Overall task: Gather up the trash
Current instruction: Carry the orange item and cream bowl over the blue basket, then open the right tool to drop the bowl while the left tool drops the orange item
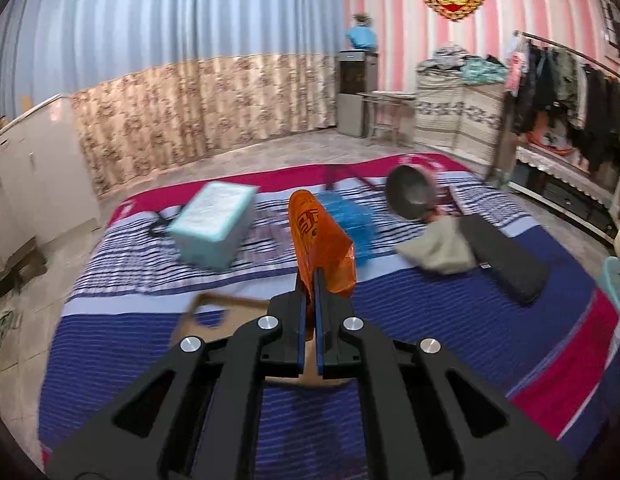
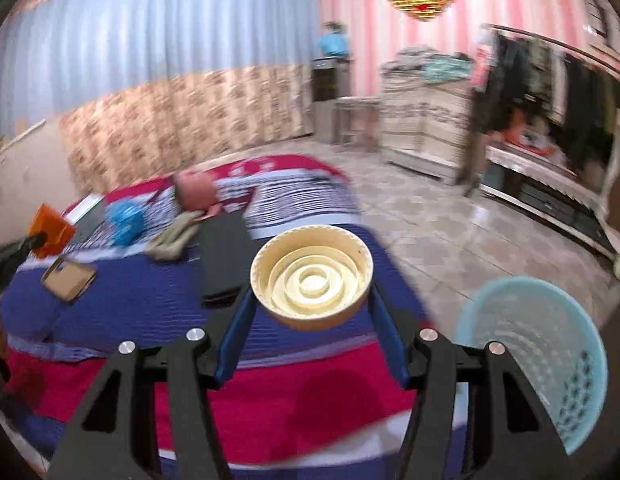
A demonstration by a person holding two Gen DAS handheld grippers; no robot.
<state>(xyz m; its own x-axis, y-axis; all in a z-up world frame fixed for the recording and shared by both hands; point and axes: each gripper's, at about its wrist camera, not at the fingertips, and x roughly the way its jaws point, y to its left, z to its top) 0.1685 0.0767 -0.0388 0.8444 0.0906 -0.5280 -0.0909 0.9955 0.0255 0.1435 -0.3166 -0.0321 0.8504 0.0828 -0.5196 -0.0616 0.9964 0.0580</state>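
Over the bed (image 1: 430, 320) with its blue, white and red striped cover, two hand-held grippers are up in the air. Much of the far end of the bed is blurry. A round dark thing (image 1: 410, 196) there is hard to make out, and so is a fuzzy blue thing (image 1: 354, 220) just behind the orange wrapper (image 1: 322, 248). A brown cardboard piece (image 1: 213, 316) on the bed is partly hidden by the left hand-held gripper (image 1: 309, 280). The light blue basket (image 2: 542, 356) is cut off by the right hand-held gripper (image 2: 310, 300) in front of it.

On the bed I count one pale blue box (image 1: 213, 224), one grey cloth (image 1: 438, 248), one flat black thing (image 1: 506, 260) touching the cloth, and one cardboard piece. There is one orange wrapper and one cream round lid (image 2: 312, 276).

The left hand-held gripper points toward the far end of the bed. Its two fingers are pressed tight on the bottom of the orange wrapper, which sticks up above the bed. The right hand-held gripper is above the near end of the bed, beside the basket. Its fingers are spread wide and squeeze the cream lid on both sides, with the lid's hollow side facing the camera.
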